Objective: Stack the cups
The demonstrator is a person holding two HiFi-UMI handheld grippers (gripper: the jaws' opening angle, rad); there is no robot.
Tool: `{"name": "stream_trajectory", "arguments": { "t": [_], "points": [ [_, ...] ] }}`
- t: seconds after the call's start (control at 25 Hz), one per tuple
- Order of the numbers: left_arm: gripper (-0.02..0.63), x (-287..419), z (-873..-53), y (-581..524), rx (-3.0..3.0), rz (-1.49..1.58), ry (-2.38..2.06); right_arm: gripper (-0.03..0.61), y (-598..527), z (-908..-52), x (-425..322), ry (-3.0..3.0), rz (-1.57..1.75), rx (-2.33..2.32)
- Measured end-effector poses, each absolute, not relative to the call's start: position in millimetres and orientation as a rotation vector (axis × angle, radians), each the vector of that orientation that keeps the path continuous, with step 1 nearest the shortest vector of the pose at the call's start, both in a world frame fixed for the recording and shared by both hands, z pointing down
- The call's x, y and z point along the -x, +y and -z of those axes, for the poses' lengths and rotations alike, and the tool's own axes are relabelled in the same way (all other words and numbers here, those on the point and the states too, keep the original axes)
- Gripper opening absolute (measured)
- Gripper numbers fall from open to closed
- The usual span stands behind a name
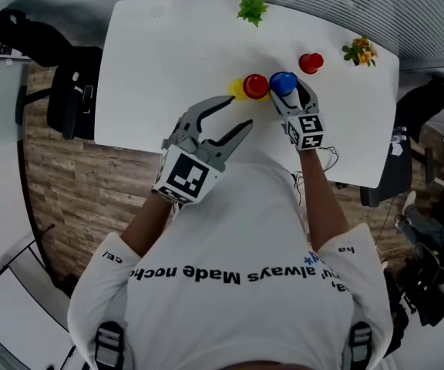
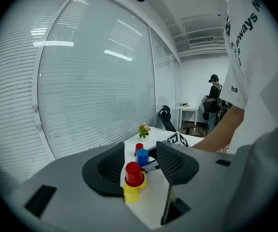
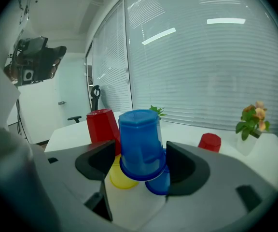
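A blue cup (image 3: 140,141) stands upside down, tilted on a second blue cup (image 3: 161,182), between the jaws of my right gripper (image 3: 141,170). The pads stand just off its sides, so this gripper is open. Left of them a red cup (image 3: 102,125) sits over a yellow cup (image 3: 121,178). Another red cup (image 3: 209,142) stands alone to the right. From above, the right gripper (image 1: 290,93) frames the blue cup (image 1: 282,81) beside the red cup (image 1: 255,85). My left gripper (image 1: 241,112) hangs open and empty near the table's front edge, short of the cups.
On the white table (image 1: 168,60), a green plant (image 1: 251,8) sits at the far edge and a small flower pot (image 1: 361,51) at the far right. Black chairs (image 1: 72,91) stand off the left side. A person (image 2: 213,100) stands far back in the room.
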State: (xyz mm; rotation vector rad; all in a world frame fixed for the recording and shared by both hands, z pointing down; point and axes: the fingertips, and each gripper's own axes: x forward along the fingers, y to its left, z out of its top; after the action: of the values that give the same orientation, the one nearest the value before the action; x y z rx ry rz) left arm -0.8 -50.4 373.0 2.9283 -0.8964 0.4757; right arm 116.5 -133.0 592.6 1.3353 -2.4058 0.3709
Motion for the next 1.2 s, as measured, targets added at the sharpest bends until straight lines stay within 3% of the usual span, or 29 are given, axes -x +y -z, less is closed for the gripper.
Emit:
{"name": "stream_trajectory", "arguments": {
  "t": [0.24,0.56,0.8,1.2],
  "points": [
    [0.229,-2.6,-373.5,-49.9,-2.925,-0.462,-0.887,0.356,-113.4,-566.9,-123.8,-2.468,-0.337,-1.287],
    [0.229,-2.7,-377.4,-55.7,-2.916,-0.46,-0.883,0.323,-102.0,-542.5,-185.6,-2.449,-0.315,-1.365],
    [0.218,-2.4,-381.0,-62.1,-2.898,-0.464,-0.893,0.311,-141.8,-569.2,-231.8,-2.341,-0.335,-1.48],
    [0.178,-0.6,-381.3,-70.7,-2.881,-0.458,-0.916,0.33,-221.2,-637.0,-244.7,-2.231,-0.479,-1.518]
  ]
}}
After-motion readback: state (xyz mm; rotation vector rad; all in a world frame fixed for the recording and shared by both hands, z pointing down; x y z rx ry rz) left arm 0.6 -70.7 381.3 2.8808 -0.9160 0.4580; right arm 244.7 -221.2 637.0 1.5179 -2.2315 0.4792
